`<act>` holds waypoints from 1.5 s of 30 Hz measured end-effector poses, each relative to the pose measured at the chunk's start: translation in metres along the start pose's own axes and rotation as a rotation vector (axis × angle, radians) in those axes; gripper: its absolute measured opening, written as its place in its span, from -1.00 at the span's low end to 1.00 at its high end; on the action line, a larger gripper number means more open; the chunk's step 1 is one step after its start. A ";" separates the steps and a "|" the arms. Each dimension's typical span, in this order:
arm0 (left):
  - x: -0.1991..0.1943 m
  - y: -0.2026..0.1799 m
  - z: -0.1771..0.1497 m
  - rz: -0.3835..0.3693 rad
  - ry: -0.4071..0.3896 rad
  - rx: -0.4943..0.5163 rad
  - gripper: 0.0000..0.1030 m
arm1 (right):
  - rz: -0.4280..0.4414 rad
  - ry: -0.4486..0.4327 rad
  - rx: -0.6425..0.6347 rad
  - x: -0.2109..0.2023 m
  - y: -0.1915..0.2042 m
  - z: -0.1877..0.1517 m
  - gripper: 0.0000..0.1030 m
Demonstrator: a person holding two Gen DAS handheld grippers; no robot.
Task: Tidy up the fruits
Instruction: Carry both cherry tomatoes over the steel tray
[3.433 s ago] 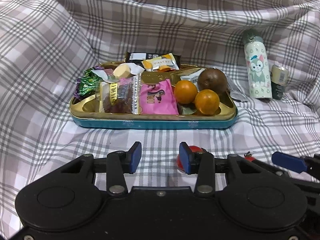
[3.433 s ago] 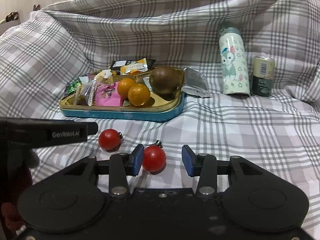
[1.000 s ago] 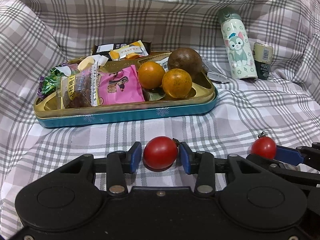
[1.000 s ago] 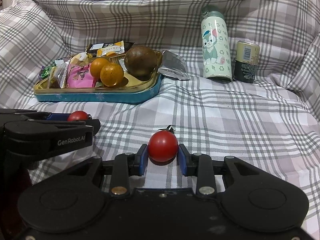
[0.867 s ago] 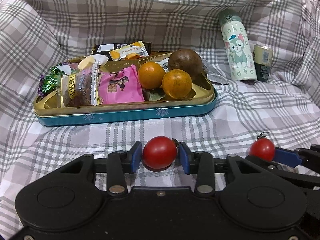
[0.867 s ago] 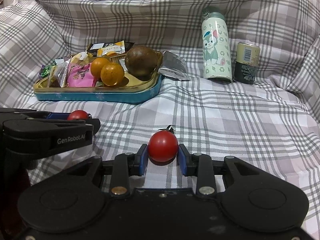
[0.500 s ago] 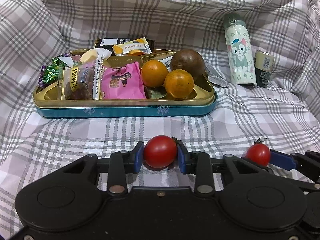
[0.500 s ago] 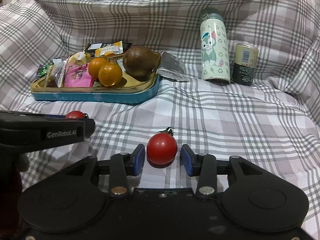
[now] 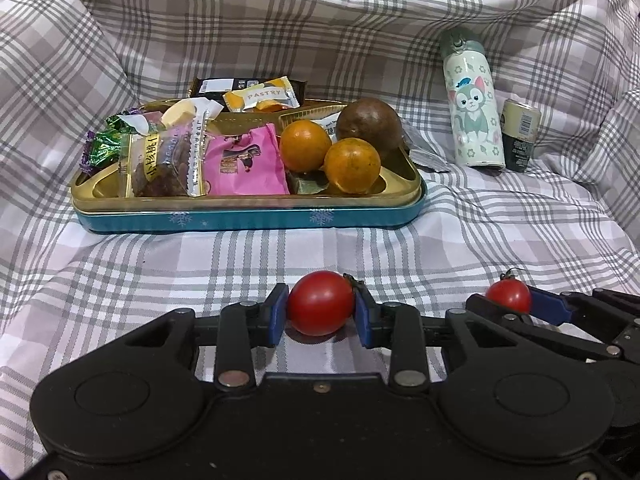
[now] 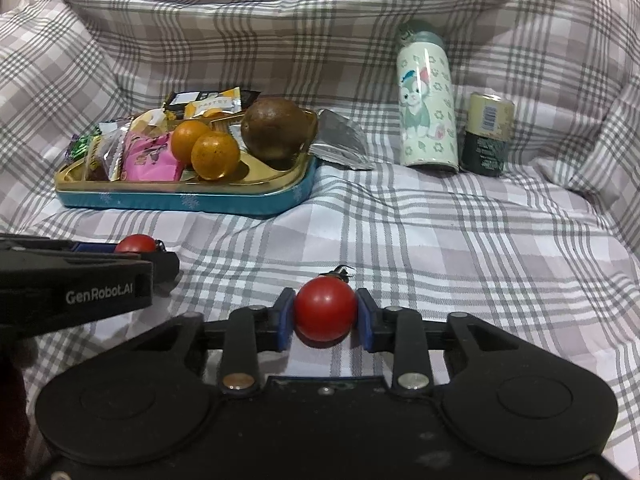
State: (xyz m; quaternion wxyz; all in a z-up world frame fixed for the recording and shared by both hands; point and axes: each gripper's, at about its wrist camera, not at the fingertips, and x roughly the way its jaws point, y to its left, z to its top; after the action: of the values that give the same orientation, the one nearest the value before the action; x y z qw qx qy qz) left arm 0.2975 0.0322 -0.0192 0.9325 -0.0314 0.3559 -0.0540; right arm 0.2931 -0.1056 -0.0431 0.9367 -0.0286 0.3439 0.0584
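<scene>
Cherry tomatoes sit pinched again, one in each tool: left tool, right tool re-closed after briefly loosening; both hover before the tin tray, ready for delivery.

The black packet at the back of the tin is mostly covered by the pastry wrapper. Print on the small can is too small to read.
</scene>
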 end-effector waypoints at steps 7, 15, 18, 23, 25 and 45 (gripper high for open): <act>-0.011 0.004 -0.004 0.021 -0.016 0.003 -0.17 | 0.066 0.029 0.055 -0.006 -0.009 0.000 -0.36; -0.044 0.006 -0.001 0.026 -0.029 -0.015 -0.17 | 0.053 0.042 0.061 -0.022 -0.019 0.001 -0.36; -0.062 0.007 -0.004 0.059 -0.005 -0.035 -0.17 | 0.075 0.043 0.091 -0.041 -0.027 -0.002 -0.36; -0.105 0.010 -0.015 0.057 0.002 -0.065 -0.17 | 0.090 0.001 0.084 -0.086 -0.034 -0.012 -0.36; -0.123 0.008 -0.021 0.065 -0.010 -0.054 -0.17 | 0.098 -0.019 0.091 -0.106 -0.037 -0.018 -0.36; -0.209 -0.020 -0.147 0.028 0.009 0.011 -0.17 | 0.115 -0.111 0.046 -0.228 -0.028 -0.132 -0.36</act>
State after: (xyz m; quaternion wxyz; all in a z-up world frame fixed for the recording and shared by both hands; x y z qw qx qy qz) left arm 0.0431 0.0349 0.0110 0.9317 -0.0209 0.3600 -0.0430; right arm 0.0393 -0.1662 0.0047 0.9499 0.0159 0.2937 0.1055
